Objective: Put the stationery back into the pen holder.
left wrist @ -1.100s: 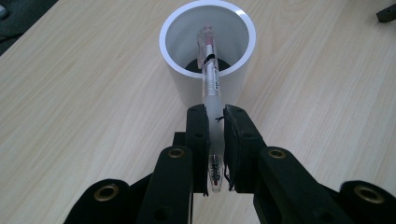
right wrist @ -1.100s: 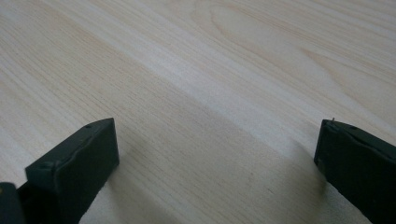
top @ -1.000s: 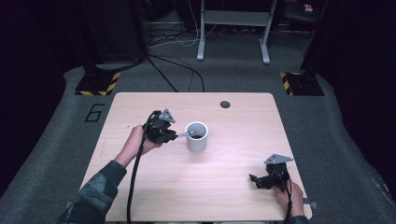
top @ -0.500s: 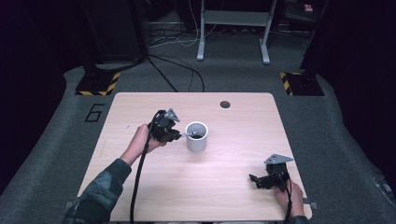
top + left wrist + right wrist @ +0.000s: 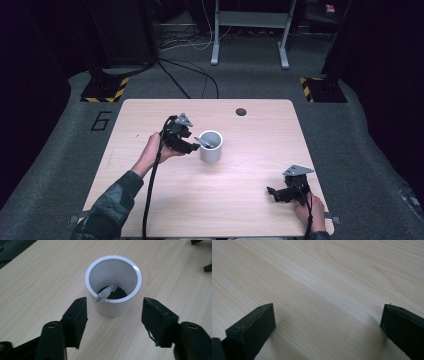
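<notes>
Cup (image 5: 113, 287) unmoved, left tool (image 5: 115, 320) still spread beside it; right tool (image 5: 328, 325) spread

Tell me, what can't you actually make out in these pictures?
- Left gripper view: the lower end of the small pale stick is hidden in the dark bottom of the white cup; what it is stays unclear.
- High view: the dark round spot on the table is too small to identify.
- Right gripper view: the right hand-held gripper has its jaws cut off by the edges.

High view overhead, gripper views close, sharing the table (image 5: 250, 200)
</notes>
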A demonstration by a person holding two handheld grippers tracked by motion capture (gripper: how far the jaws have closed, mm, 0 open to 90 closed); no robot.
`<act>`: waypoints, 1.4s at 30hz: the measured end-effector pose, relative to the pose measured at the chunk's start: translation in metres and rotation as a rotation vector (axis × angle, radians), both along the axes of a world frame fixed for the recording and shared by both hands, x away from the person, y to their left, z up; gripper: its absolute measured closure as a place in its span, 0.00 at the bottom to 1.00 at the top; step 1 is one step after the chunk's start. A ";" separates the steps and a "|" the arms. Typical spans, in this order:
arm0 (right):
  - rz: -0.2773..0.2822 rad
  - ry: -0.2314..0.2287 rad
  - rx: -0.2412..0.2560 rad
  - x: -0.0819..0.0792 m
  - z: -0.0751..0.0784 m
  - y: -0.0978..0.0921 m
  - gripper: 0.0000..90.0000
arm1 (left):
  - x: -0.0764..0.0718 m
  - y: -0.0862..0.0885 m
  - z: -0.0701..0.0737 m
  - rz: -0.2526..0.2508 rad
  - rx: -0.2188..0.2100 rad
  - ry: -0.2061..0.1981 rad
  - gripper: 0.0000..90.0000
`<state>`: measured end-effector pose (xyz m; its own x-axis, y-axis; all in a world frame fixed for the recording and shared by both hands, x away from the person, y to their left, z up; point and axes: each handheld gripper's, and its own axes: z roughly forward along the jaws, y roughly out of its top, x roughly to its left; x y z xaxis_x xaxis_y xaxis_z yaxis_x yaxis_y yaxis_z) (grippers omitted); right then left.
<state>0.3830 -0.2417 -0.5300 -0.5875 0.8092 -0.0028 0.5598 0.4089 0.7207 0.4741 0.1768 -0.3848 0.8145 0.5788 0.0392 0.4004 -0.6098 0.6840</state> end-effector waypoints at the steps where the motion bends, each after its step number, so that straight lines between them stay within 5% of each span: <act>1: 0.000 0.000 0.000 0.000 0.000 0.000 0.00 | 0.000 0.002 0.001 0.003 -0.008 -0.009 0.37; 10: 0.000 0.000 0.000 0.000 0.000 0.000 0.00 | -0.013 0.021 0.007 0.049 -0.112 -0.034 0.22; 20: 0.000 0.000 0.000 0.000 0.000 0.000 0.00 | -0.036 0.044 0.000 0.100 -0.130 -0.071 0.17; 28: 0.000 0.000 0.000 0.000 0.000 0.000 0.00 | -0.055 0.059 -0.019 0.157 -0.147 -0.096 0.14; 36: 0.000 0.000 0.000 0.000 0.000 0.000 0.00 | -0.070 0.078 -0.045 0.203 -0.112 -0.067 0.10; 42: 0.000 0.000 0.000 0.000 0.000 0.000 0.00 | -0.079 0.092 -0.069 0.255 -0.147 -0.025 0.08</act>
<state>0.3830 -0.2416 -0.5300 -0.5872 0.8095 -0.0025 0.5600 0.4085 0.7207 0.3947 0.2690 -0.4536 0.6415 0.7660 -0.0423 0.5101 -0.3846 0.7693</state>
